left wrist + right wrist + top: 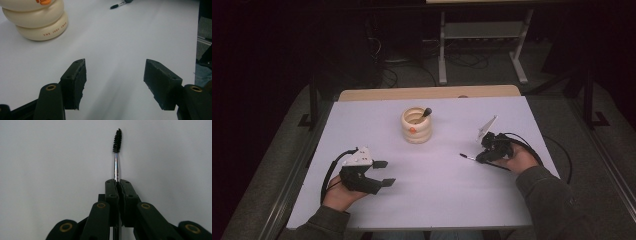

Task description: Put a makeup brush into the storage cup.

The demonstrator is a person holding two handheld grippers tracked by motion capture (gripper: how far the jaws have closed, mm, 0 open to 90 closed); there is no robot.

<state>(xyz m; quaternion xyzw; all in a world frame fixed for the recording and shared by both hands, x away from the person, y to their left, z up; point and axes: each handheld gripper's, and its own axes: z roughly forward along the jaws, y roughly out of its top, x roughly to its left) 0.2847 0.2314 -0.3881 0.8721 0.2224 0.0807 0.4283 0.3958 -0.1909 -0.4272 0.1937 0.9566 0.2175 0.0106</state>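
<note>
right gripper: jaws clamped tight on a thin brush wand, gripping its metal stem; in the high view it sits at the right side of the table, in the person's right hand, pointing left.
brush wand: small black bristled tip on a shiny silver stem, like a mascara wand; sticks straight out past the jaw tips in the right gripper view; in the high view the tip pokes left of the gripper, low above the table; contact with the table, can't tell.
left gripper: jaws spread wide, bare table between the pads; in the high view at the left front of the table, in the person's left hand, well apart from the right gripper.
holder: cream ribbed cup of stacked rings, orange mark on the front, upright mid-table, farther back than both grippers; in the left gripper view it stands at upper left, small lettering on the bottom ring.
stick in holder: dark-tipped item leaning against the cup's right rim; what kind, too small to tell.
table: white top, wooden strip along the far edge.
</note>
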